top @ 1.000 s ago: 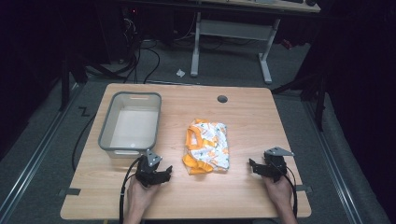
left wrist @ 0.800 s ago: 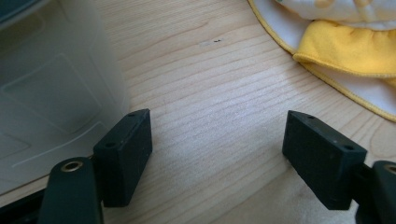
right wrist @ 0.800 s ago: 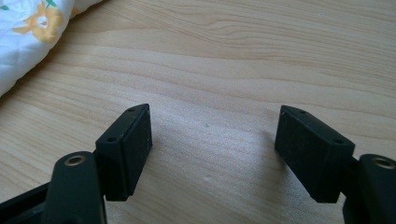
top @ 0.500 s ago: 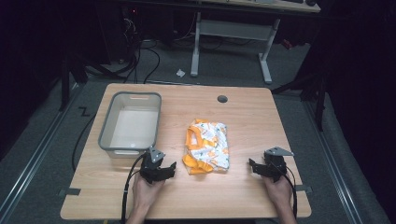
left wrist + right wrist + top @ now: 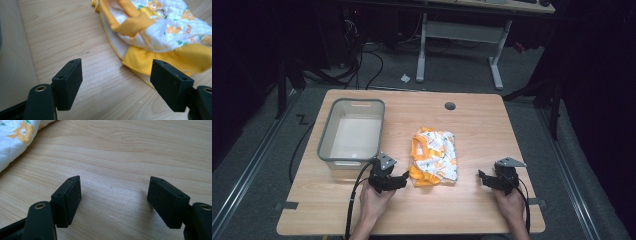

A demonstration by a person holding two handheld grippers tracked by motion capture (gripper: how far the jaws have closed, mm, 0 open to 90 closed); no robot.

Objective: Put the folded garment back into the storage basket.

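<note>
While the folded yellow-and-white garment (image 5: 435, 156) lies mid-table just right of the grey bin (image 5: 351, 132), the left gripper (image 5: 398, 181) sits beside its near-left corner, jaws spread wide and empty. Well apart to its right, the right gripper (image 5: 482, 179) rests on the bare wooden table (image 5: 512, 125), equally wide.

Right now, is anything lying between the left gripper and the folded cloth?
Nothing visible. The left gripper is open, with bare wood between its jaws and the yellow hem of the cloth. The bin sits off to the side.
</note>
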